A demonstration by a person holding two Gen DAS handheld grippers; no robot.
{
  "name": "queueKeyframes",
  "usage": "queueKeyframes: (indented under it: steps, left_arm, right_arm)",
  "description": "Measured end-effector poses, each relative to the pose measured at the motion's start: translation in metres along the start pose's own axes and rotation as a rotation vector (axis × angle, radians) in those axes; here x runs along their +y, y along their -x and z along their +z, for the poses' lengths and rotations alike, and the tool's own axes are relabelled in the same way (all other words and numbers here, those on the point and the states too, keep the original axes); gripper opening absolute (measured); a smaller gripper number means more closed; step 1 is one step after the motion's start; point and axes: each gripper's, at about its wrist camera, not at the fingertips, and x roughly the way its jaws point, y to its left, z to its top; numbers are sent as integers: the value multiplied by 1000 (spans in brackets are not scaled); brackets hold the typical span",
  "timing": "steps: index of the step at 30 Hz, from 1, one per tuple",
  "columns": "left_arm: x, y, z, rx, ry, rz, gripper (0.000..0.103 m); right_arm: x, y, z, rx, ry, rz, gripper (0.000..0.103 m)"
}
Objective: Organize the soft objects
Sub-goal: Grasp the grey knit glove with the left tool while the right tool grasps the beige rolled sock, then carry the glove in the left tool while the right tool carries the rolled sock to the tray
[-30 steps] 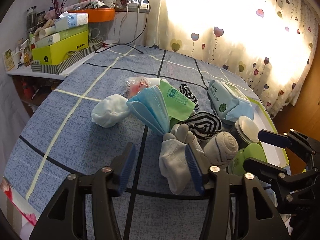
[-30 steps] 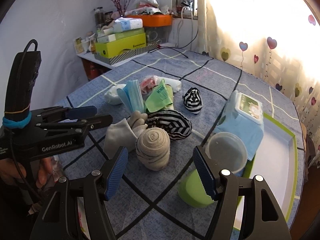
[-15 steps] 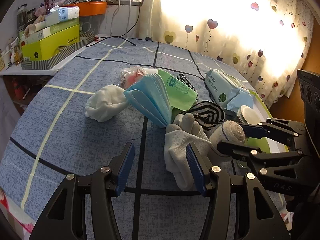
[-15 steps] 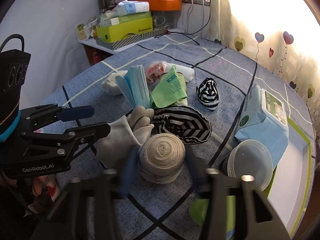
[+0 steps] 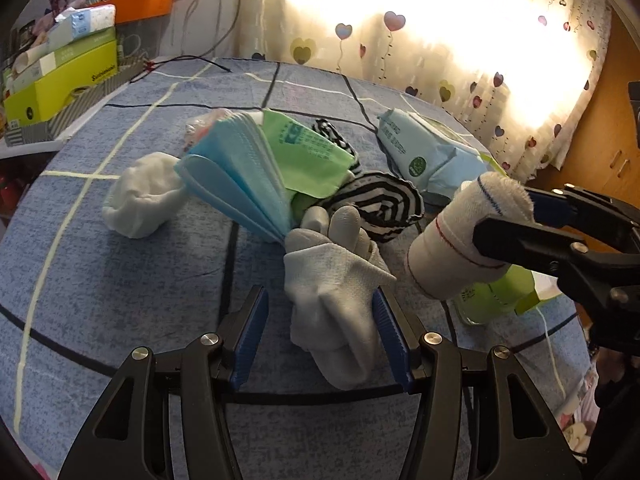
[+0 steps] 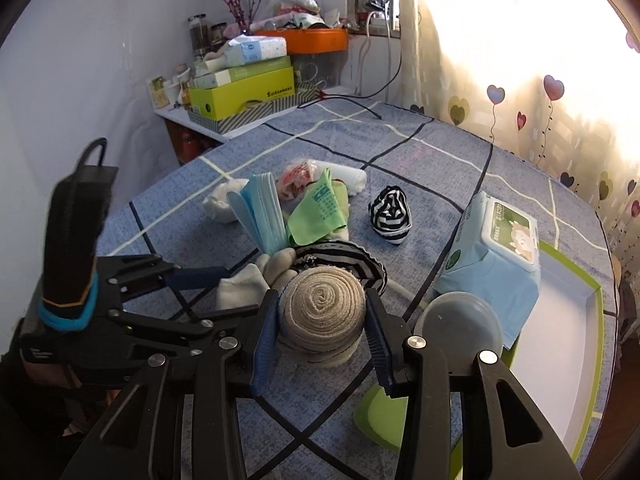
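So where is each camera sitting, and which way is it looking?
Left wrist: on the left gripper, looking down its open fingers at the white sock; the right gripper shows.
Right wrist: on the right gripper, looking at the rolled sock it has just closed on; the left gripper shows.
Shared: both socks, blue masks, wipes pack.

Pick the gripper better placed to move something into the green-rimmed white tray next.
Right. The right gripper already clamps the rolled beige sock, beside the green-rimmed white tray; the left gripper only straddles the white glove.
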Motion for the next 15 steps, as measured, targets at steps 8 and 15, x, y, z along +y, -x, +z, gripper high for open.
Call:
queueKeyframes:
  steps: [8,15]
  left_arm:
    - [-8,-15,-4,37,34,-24,45]
    - [-15,5,-2,-10,35,2,34]
  right_arm:
    - [-2,15,-3,-35,-9,0,40]
    - [-12,32,-6,-81,-37,-2,40]
